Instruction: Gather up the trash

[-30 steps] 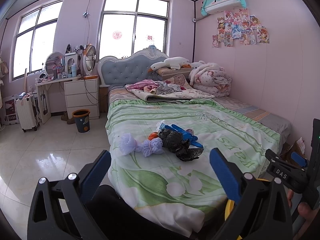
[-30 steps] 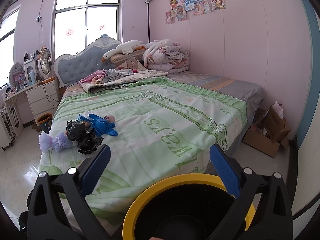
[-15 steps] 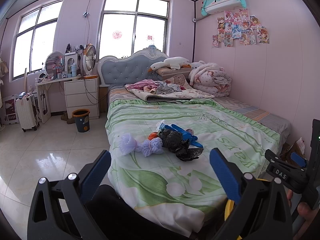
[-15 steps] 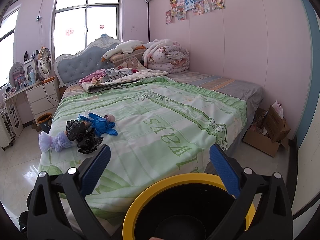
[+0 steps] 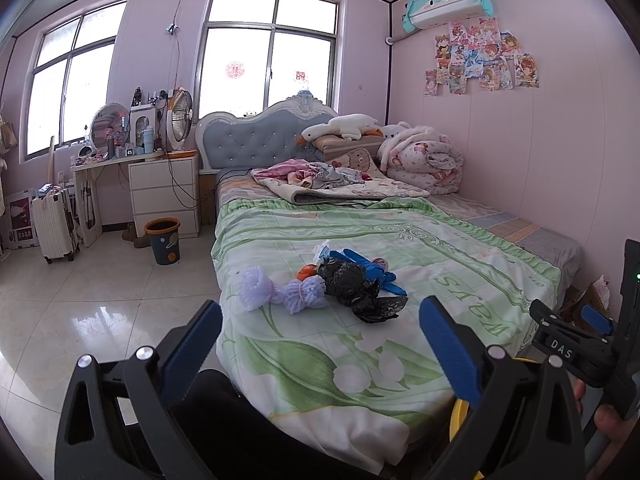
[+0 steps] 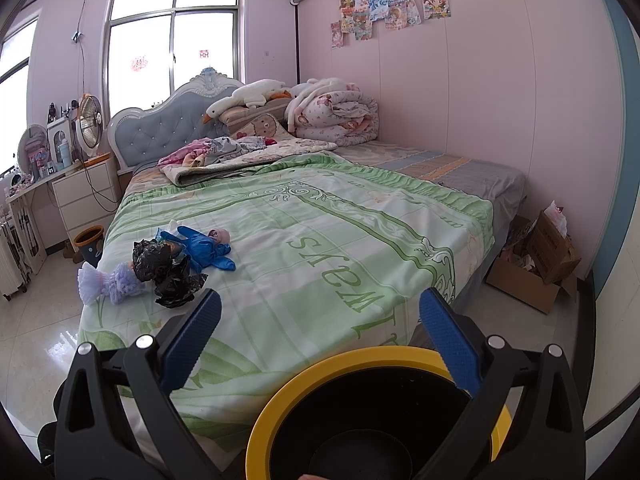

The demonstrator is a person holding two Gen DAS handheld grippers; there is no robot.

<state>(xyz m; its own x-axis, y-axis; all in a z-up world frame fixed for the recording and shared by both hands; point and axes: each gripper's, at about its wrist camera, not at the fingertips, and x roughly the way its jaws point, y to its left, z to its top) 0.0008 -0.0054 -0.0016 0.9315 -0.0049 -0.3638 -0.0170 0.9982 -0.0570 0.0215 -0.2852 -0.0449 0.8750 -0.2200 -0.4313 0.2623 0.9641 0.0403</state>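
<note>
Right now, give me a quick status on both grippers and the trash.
Left gripper open, empty. Right gripper open, empty, above the yellow-rimmed bin. Trash pile untouched on the green bedspread. Nothing in the way.

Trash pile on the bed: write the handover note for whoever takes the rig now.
Left gripper: open, holding nothing, aimed at the pile.
Right gripper: open, holding nothing, above the yellow-rimmed bin at the foot of the bed.
Trash: black plastic bags, blue gloves, purple mesh puffs, all clustered on the green bedspread.
Done: nothing collected.
Left: every piece into the bin.
</note>
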